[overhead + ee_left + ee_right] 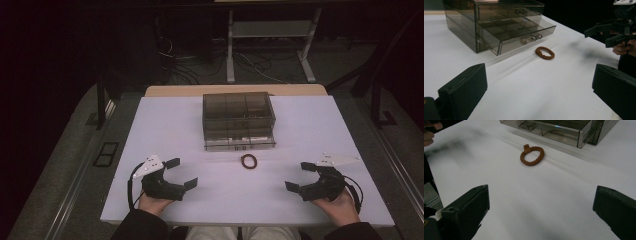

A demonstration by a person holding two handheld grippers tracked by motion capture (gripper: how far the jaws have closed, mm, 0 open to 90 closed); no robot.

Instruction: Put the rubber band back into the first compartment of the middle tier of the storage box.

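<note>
A brown beaded bracelet (pixel 249 161) lies flat on the white table (pixel 165 125), just in front of a smoky clear drawer box (pixel 238 119). The box's lower drawer (pixel 524 32) is pulled out a little; the bracelet (pixel 545 53) rests near its front. My left gripper (pixel 181 173) sits at the near left, open, nothing between its jaws. At the near right my right gripper (pixel 300 176) is open as well, and it appears as the far gripper (pixel 610 33) in the left gripper view. The bracelet (pixel 532 155) lies ahead of the right jaws.
The table's near edge runs just under both hands. Behind the table are a metal stand (pixel 270 35), cables on the floor (pixel 200 65), and dark surroundings. A black frame (pixel 106 154) lies on the floor to the left.
</note>
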